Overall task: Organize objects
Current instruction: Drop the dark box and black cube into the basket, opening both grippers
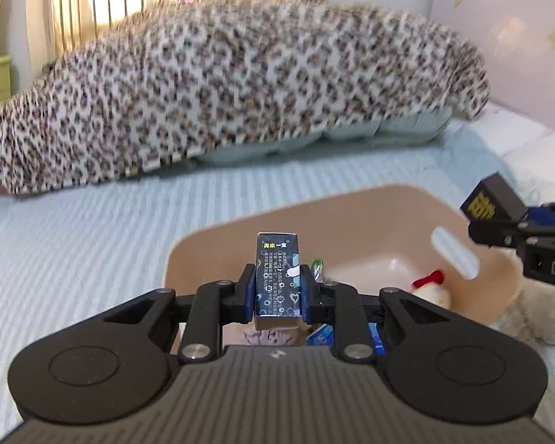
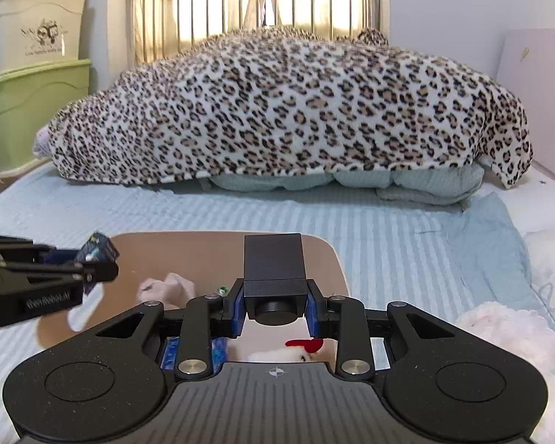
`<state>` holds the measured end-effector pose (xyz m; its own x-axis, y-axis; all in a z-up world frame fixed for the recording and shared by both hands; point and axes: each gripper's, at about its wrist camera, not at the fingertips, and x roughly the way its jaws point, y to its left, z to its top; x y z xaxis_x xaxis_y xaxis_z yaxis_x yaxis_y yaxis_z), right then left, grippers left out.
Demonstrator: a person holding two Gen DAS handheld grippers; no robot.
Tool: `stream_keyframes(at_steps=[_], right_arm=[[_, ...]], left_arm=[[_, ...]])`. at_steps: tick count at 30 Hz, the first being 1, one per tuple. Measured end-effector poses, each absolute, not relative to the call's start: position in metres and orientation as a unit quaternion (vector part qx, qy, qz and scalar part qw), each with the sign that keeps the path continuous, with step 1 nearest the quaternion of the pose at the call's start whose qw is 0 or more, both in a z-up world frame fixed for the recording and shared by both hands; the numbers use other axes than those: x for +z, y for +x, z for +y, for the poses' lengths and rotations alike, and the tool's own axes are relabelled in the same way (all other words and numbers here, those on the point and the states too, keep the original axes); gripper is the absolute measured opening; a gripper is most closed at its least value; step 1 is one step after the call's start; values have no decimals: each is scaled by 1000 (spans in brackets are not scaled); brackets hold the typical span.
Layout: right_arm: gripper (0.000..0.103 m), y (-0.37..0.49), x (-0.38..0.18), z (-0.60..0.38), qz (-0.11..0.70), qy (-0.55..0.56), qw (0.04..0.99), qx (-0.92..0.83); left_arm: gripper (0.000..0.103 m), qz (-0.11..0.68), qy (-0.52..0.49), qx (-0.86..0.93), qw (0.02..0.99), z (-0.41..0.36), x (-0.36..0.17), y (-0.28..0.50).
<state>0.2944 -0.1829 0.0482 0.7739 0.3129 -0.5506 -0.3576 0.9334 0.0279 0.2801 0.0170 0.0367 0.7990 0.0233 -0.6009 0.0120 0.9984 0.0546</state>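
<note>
My left gripper (image 1: 277, 290) is shut on a small dark blue printed box (image 1: 277, 277) and holds it above the near rim of a beige plastic bin (image 1: 240, 233) on the bed. My right gripper (image 2: 275, 305) is shut on a black box (image 2: 273, 270) over the same bin (image 2: 325, 259). Each gripper shows in the other view: the right one with its black box (image 1: 488, 203) at the right, the left one with the blue box (image 2: 96, 249) at the left. Inside the bin lie a white plush toy with a red bow (image 1: 431, 288), blue packets (image 1: 320, 335) and a small green item (image 1: 317, 266).
The bin sits on a light blue striped bedspread (image 1: 74, 244). A leopard-print blanket (image 2: 288, 107) heaps across the far side before a metal railing (image 2: 277, 3). A fluffy white plush (image 2: 510, 336) lies right of the bin. Green and cream storage boxes (image 2: 29, 92) stand at left.
</note>
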Motion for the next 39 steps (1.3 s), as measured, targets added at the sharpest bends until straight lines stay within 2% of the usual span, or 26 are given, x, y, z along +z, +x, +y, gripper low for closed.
stream_keyframes(at_steps=[11, 17, 18, 20, 21, 22, 23, 27, 29, 32, 39], right_arm=[[29, 332, -5, -159, 366, -81, 912, 167], [31, 337, -14, -153, 383, -96, 905, 162], [39, 336, -13, -153, 383, -93, 904, 163], [45, 333, -7, -154, 377, -87, 908, 162], [50, 331, -4, -155, 374, -84, 909, 163], [60, 329, 0, -155, 372, -82, 910, 163], [69, 326, 4, -156, 368, -81, 912, 164], [81, 311, 25, -160, 353, -80, 916, 171], [93, 301, 34, -163, 351, -73, 917, 175], [98, 282, 47, -170, 349, -62, 917, 184], [100, 237, 65, -182, 347, -69, 918, 178]], left_arm=[[25, 436, 17, 18, 900, 15, -22, 325], [28, 445, 9, 20, 895, 15, -24, 321], [37, 442, 9, 21, 897, 15, -22, 320], [73, 435, 8, 25, 900, 15, -15, 316], [77, 427, 7, 29, 904, 16, -11, 312], [80, 418, 6, 31, 908, 15, -6, 311], [81, 414, 7, 32, 909, 16, -2, 308], [82, 408, 6, 37, 912, 17, 15, 293], [83, 403, 9, 41, 914, 16, 24, 283], [83, 399, 14, 43, 916, 14, 37, 264], [83, 389, 12, 40, 920, 5, 62, 219]])
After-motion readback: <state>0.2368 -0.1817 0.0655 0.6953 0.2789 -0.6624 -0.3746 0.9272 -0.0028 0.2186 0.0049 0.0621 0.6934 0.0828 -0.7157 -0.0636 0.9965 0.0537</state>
